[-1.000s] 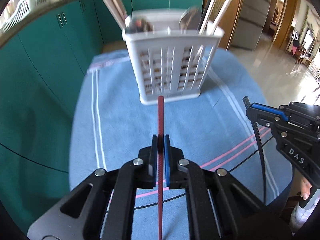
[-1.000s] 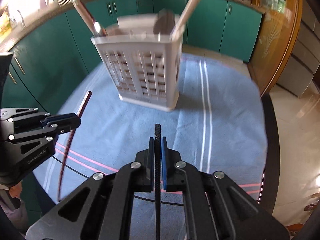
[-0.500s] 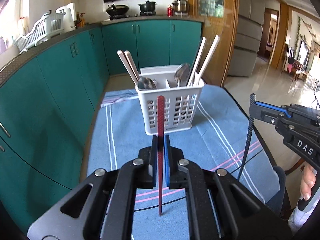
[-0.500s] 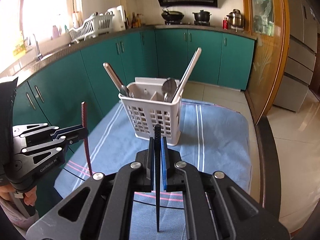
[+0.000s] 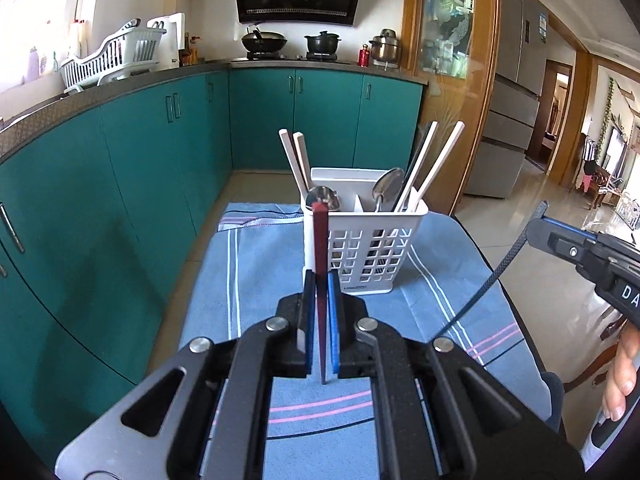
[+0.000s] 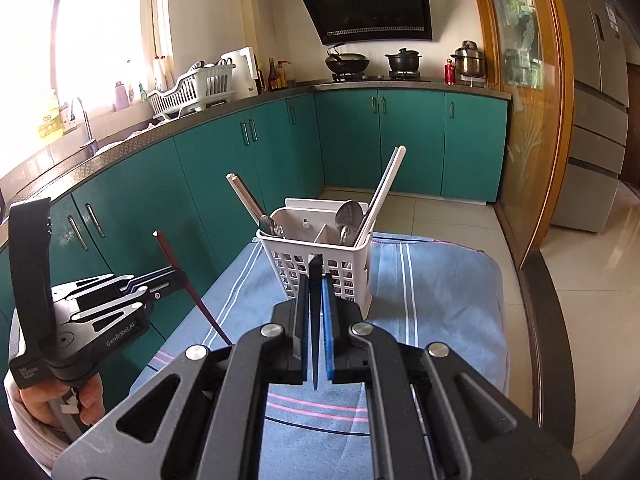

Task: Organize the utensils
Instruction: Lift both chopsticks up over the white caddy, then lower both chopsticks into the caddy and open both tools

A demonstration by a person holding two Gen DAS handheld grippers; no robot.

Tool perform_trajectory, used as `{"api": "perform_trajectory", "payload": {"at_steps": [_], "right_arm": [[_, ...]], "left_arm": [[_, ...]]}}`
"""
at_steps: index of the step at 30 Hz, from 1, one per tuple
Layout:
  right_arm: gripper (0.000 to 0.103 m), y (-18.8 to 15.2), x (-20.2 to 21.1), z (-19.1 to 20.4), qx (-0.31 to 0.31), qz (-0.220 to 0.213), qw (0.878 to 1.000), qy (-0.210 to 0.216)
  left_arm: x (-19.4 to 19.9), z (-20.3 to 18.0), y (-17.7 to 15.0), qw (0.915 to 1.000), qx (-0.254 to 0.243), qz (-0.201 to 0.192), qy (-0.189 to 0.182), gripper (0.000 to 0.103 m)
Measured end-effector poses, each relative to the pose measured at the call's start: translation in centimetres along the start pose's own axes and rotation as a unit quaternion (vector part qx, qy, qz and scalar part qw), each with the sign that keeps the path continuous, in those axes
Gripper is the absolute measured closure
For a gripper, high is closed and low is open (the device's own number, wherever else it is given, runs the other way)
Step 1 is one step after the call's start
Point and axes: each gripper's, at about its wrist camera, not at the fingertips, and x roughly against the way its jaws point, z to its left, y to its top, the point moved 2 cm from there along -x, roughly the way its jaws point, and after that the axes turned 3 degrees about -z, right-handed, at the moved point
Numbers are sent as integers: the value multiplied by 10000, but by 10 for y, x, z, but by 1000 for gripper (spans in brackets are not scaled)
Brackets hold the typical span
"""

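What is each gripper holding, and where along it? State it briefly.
Left gripper clamps a red chopstick below its middle. Right gripper clamps a black chopstick about midway. Both sticks point up.

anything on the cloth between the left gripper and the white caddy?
Nothing. In the left wrist view only bare blue cloth lies between the left gripper, shut on a red chopstick, and the white caddy. The right wrist view agrees.

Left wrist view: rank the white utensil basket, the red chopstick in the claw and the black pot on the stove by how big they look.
1. White utensil basket.
2. Red chopstick, long but thin, and enlarged by nearness to the camera.
3. Black pot, far off, so its small look says little about real size.
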Motion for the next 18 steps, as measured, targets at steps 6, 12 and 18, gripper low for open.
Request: {"api": "perform_trajectory", "payload": {"at_steps": [6, 12, 18], "right_arm": [[96, 3, -4, 2, 60, 16, 10000, 0], [96, 1, -13, 5, 163, 137, 9998, -17], [96, 3, -14, 4, 148, 110, 9998, 0]], "left_arm": [[5, 3, 6, 9999, 103, -73, -37, 97], [9, 0, 6, 9999, 33, -102, -79, 97], [8, 1, 9, 9999, 66, -102, -122, 97]]}}
